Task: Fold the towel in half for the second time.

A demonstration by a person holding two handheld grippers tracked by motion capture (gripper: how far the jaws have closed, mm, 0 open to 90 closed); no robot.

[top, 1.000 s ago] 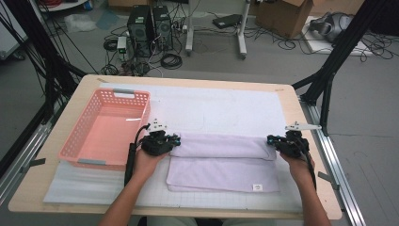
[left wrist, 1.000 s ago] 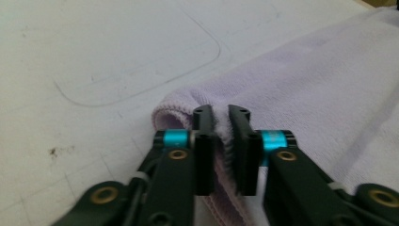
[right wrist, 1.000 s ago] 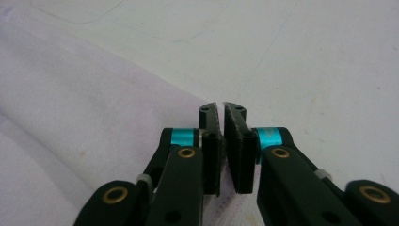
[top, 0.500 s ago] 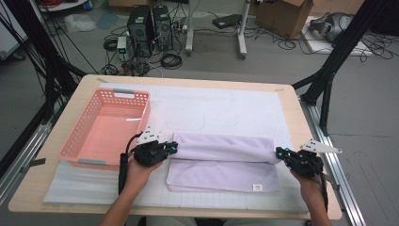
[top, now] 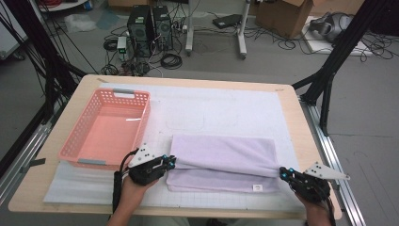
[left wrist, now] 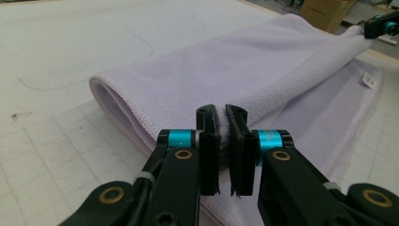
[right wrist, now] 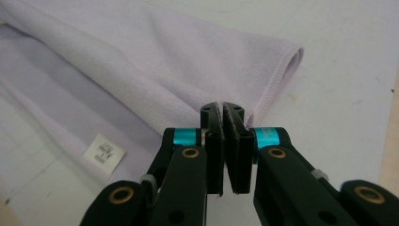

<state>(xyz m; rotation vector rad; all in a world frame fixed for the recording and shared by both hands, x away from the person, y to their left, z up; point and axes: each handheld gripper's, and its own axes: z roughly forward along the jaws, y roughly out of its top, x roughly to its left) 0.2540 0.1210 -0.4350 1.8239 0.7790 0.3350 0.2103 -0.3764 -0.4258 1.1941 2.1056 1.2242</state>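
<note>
A lilac towel (top: 221,162) lies folded on the white mat near the table's front edge, its upper layer pulled over the lower one. My left gripper (top: 170,162) is shut on the towel's left corner (left wrist: 207,89), the cloth pinched between its black jaws. My right gripper (top: 283,172) is shut on the towel's right corner (right wrist: 188,66), fabric squeezed between its jaws. A small white label (right wrist: 102,151) sits on the lower layer's edge (top: 257,187). In the left gripper view the right gripper (left wrist: 381,24) shows far off at the towel's other end.
A pink plastic basket (top: 75,146) stands on the left of the table, close behind my left hand. The white gridded mat (top: 226,108) covers most of the tabletop. The table's right edge (top: 310,141) is close to my right gripper.
Both grippers have drawn the towel's top layer toward the front edge, so the fold has widened over the lower layer. The right gripper also slid outward to the right.
</note>
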